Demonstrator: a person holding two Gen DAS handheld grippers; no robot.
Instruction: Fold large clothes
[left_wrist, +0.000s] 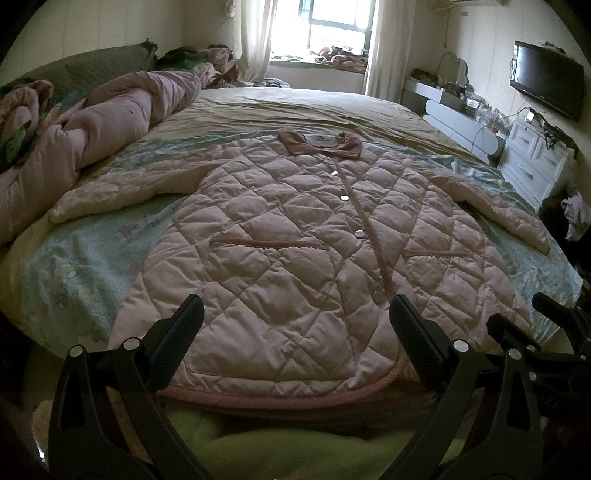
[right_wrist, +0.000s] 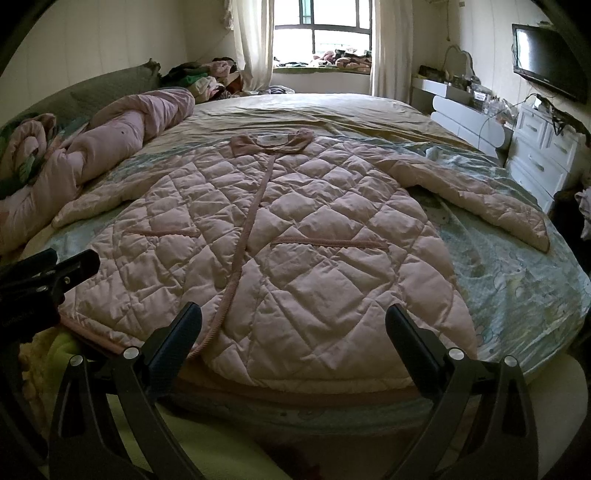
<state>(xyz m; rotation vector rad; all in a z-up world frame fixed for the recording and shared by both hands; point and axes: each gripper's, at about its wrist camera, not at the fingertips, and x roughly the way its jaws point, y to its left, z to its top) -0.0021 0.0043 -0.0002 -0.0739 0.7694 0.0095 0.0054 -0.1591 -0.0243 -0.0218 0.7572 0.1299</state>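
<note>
A pink quilted jacket (left_wrist: 295, 229) lies flat on the bed, front up and buttoned, collar (left_wrist: 319, 142) at the far end, both sleeves spread out to the sides. It also shows in the right wrist view (right_wrist: 280, 236). My left gripper (left_wrist: 295, 325) is open and empty, hovering over the left half of the hem. My right gripper (right_wrist: 293, 332) is open and empty over the right half of the hem. The right gripper shows at the edge of the left wrist view (left_wrist: 554, 321), and the left gripper at the edge of the right wrist view (right_wrist: 55, 273).
The bed sheet (left_wrist: 66, 266) is pale blue with cartoon prints. A rolled pink duvet (left_wrist: 92, 129) lies along the left side. White drawers (left_wrist: 535, 155) and a wall TV (left_wrist: 546, 83) stand on the right. A green blanket (left_wrist: 277, 450) lies at the near edge.
</note>
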